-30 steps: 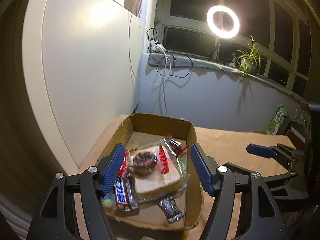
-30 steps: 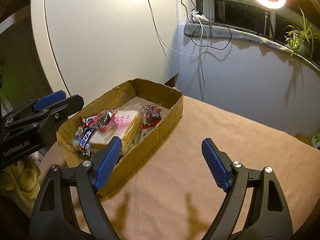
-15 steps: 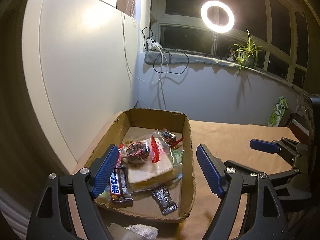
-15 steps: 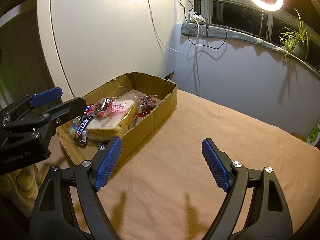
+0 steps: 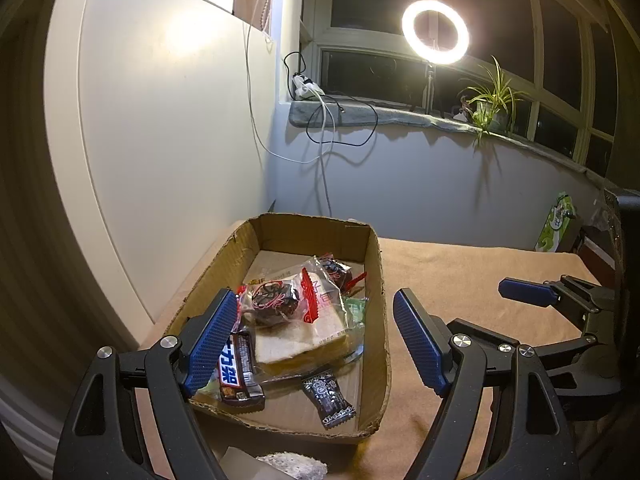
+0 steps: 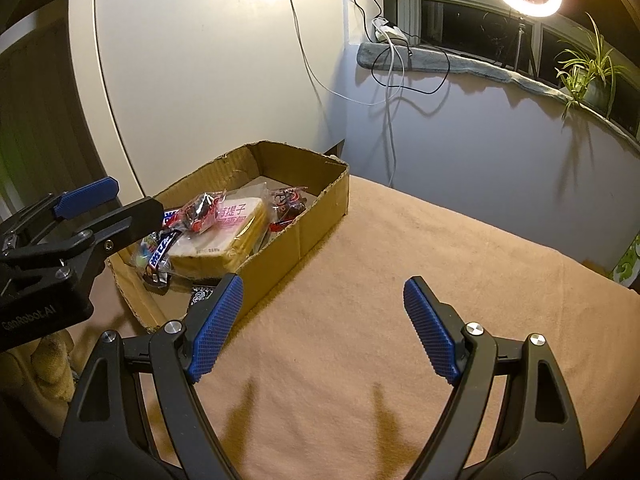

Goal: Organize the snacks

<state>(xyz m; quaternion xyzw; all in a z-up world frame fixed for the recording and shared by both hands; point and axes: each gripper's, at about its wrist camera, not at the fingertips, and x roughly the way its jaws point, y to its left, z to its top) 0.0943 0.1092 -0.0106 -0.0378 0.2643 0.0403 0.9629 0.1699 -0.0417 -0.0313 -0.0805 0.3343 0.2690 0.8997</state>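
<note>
The left gripper (image 5: 314, 340) hangs over the near end of the shallow brown cardboard box (image 5: 378, 280), its blue-padded fingers (image 5: 210, 340) spread wide with nothing pressed between them; the jaws have just been opening, and the snacks lie below and beyond the pads, not in their grasp. Ahead of the fingers the box holds a clear-wrapped slice of white bread (image 5: 304, 332) with a small red-and-clear packet holding a dark round cake (image 5: 272, 300) on top, a brown chocolate bar with white lettering (image 5: 236, 372) beside the left pad, and a small dark sweet wrapper (image 5: 328, 396) nearest the camera. The right gripper (image 6: 324, 328) is likewise wide apart and empty above the bare tan cloth (image 6: 400, 280), the box off beyond its left finger. The cloth looks clear, so the snacks seem already gathered; the step in hand is likely drawing the left gripper clear of the box, best done by lifting away with the pads kept apart so no crinkly wrapper snags and drags out. Much remains uncertain: the left pad covers part of the chocolate bar and whatever lies under it, a pale wrapped object at the bottom edge of the left view is cut off and unidentifiable, and the green package at the far right is half out of frame.
</note>
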